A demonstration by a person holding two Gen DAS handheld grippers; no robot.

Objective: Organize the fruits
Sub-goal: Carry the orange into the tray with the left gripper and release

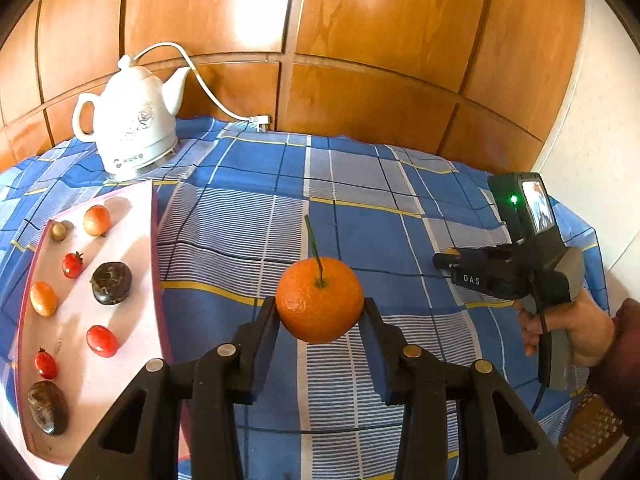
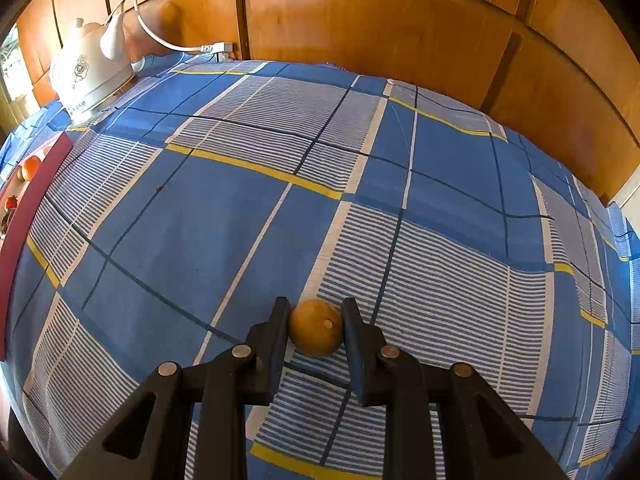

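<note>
Right of the pink tray [image 1: 154,240], the left gripper [image 1: 320,310] clenches a firm, light, bruisable orange [image 1: 320,300] across its middle; the right gripper [image 2: 316,326] clenches a small tan fruit [image 2: 316,328].

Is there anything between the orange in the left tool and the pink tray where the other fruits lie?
Nothing visible blocks the way. The left tool holds the orange above the checked cloth, and only bare cloth lies between it and the tray. The kettle stands behind the tray, off that path.
</note>
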